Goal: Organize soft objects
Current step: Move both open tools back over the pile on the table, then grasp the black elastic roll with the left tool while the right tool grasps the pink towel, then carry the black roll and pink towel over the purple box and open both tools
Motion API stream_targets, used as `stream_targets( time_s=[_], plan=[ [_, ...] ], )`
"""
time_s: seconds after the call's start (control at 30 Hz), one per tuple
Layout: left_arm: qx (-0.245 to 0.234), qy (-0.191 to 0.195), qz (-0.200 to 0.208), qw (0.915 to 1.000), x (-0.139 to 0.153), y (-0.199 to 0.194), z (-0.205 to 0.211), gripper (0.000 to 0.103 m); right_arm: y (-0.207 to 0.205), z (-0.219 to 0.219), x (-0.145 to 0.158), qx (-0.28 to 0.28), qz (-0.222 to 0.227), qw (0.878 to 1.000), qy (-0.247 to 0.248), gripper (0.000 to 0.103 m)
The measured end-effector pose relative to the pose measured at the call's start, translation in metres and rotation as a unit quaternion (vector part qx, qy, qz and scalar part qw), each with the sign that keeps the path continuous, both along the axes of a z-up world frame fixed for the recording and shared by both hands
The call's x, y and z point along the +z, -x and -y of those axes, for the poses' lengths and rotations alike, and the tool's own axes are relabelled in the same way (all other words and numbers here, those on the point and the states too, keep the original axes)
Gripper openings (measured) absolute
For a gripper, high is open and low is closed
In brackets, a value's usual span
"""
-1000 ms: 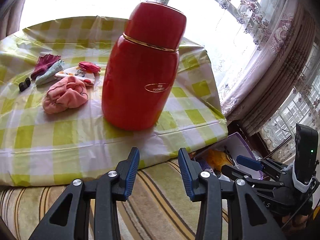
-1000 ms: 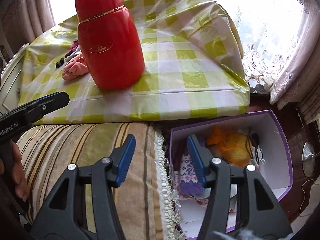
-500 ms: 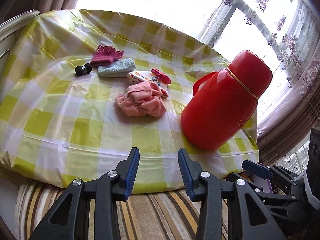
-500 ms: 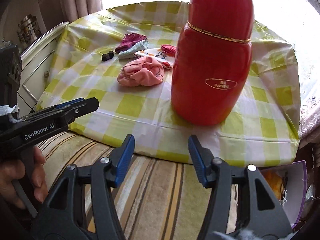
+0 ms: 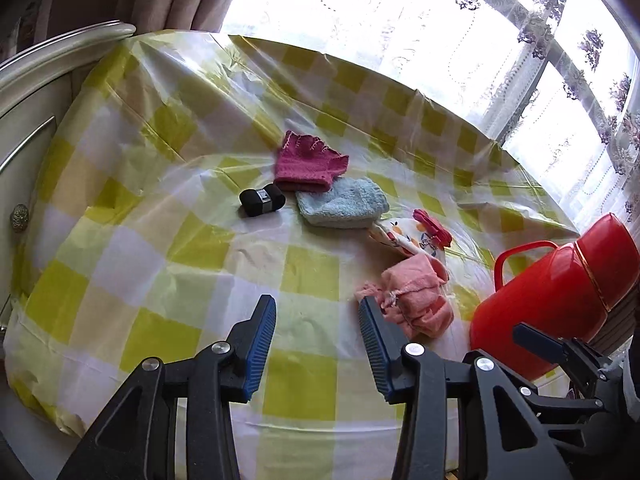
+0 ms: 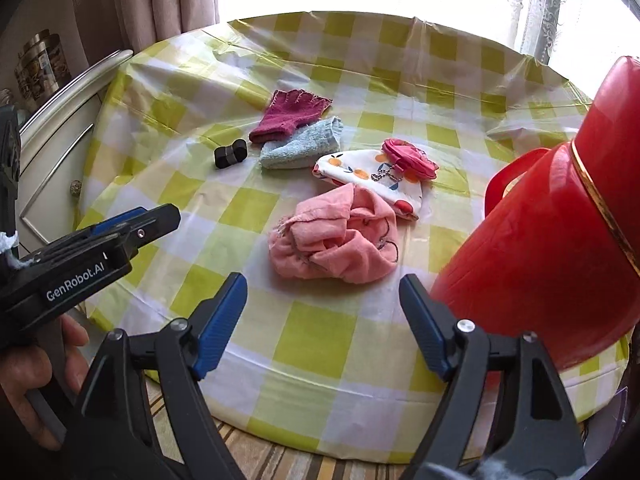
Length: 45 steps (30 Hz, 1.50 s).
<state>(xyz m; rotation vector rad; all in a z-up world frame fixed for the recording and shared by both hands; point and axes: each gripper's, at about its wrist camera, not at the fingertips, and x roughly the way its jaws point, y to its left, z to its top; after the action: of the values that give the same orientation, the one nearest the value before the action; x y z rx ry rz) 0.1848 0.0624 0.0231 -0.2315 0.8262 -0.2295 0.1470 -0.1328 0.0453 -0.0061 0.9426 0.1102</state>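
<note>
Glossy, crinkled plastic cover (image 5: 192, 248) in yellow-and-white check over the bench; shiny smooth red flask (image 6: 552, 248) with a gilt metal band; fluffy pink terry cloth (image 6: 336, 240); knitted magenta glove (image 5: 310, 162); nubbly pale-blue towelling (image 5: 344, 202); ribbed blue rubbery pads on matt black plastic fingers (image 6: 218, 320)

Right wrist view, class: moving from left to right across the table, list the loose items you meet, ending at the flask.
Black yarn ball → maroon glove → pink cloth → pink fabric flower → red flask. The blue cloth and fruit-print pouch overlap these, so they are left out.
</note>
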Motion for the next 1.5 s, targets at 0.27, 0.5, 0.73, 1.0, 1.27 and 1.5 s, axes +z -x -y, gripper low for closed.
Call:
stream_targets(
  time_s=[0.27, 0.5, 0.73, 1.0, 1.27, 1.5],
  plan=[
    [-0.04, -0.059, -0.004, 0.9975, -0.014, -0.086, -0.01, 0.064, -0.049, -0.008, -0.036, -0.039, -0.033, 0.999, 0.014, 0.081],
    [-0.113, -0.127, -0.021, 0.9852, -0.037, -0.142, -0.001, 0.064, -0.068, -0.01, -0.058, -0.06, -0.045, 0.997, 0.028, 0.081],
    [-0.161, -0.164, -0.032, 0.9727, -0.054, -0.17, 0.013, 0.063, -0.077, -0.01, -0.066, -0.062, -0.039, 0.997, 0.02, 0.081],
    [-0.166, -0.159, -0.041, 0.9724, -0.063, -0.156, 0.014, 0.035, -0.071, -0.014, -0.067, -0.035, -0.022, 0.999, 0.003, 0.039],
    [-0.139, -0.121, -0.024, 0.9826, -0.049, -0.104, 0.022, 0.034, -0.052, -0.009, -0.058, -0.022, -0.001, 1.0, -0.011, 0.029],
    [-0.107, -0.095, -0.013, 0.9896, -0.04, -0.057, 0.032, 0.034, -0.021, -0.005, -0.046, -0.005, 0.022, 1.0, -0.021, 0.029]
  ],
)
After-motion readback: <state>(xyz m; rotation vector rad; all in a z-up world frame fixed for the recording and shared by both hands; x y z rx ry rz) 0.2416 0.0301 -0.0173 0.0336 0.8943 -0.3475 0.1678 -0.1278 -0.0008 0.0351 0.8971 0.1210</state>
